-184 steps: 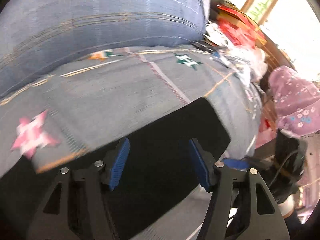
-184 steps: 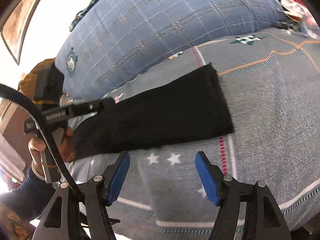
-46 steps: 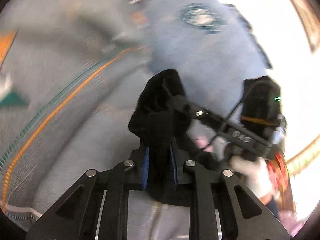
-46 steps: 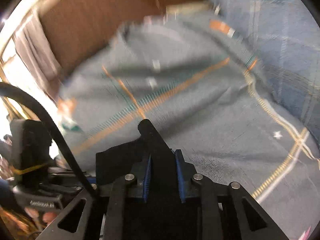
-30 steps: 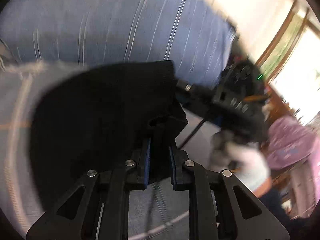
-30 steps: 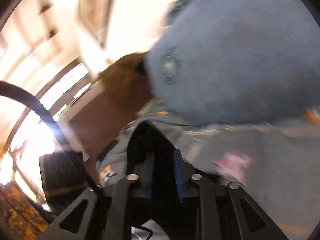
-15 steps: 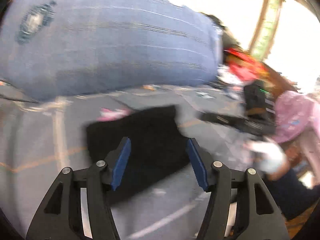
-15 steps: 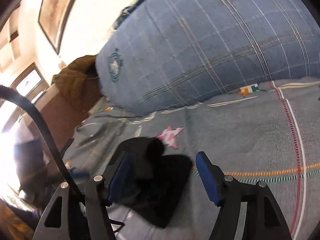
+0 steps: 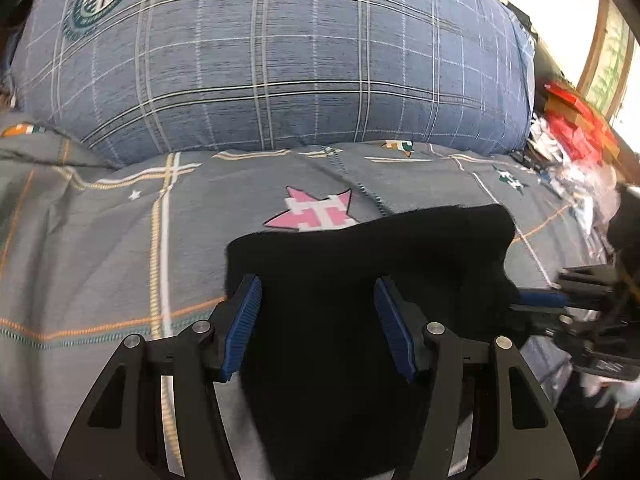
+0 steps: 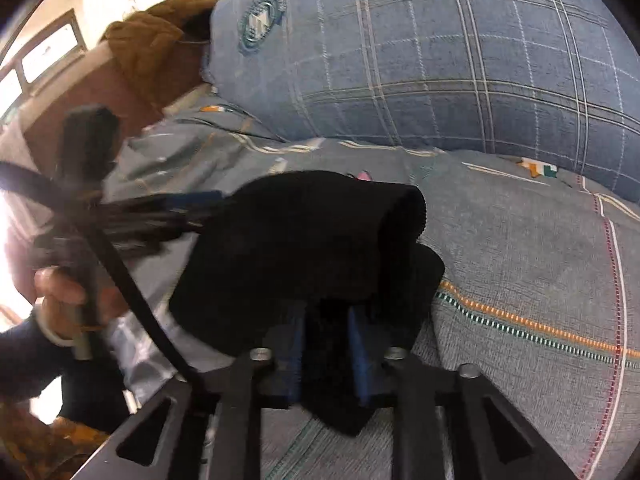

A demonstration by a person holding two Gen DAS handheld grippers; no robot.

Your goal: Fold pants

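Note:
The black pants (image 9: 360,264) lie folded on the grey patterned bedspread (image 9: 100,248). My left gripper (image 9: 318,324) is open, its blue pads just above the near part of the pants. In the left wrist view my right gripper (image 9: 536,300) shows at the pants' right edge. In the right wrist view my right gripper (image 10: 326,344) is shut on the pants (image 10: 288,248), whose upper layer bulges up in a roll. My left gripper (image 10: 188,204) shows blurred at the pants' far left side.
A big blue plaid pillow (image 9: 280,60) stands behind the pants. A brown garment (image 10: 152,44) and a wooden headboard (image 10: 76,108) are at the far left. Red and white clutter (image 9: 568,140) lies off the bed's right side.
My left gripper let go of the pants after laying them on the bed. My right gripper opened half a second ago and has shut on the pants' edge again.

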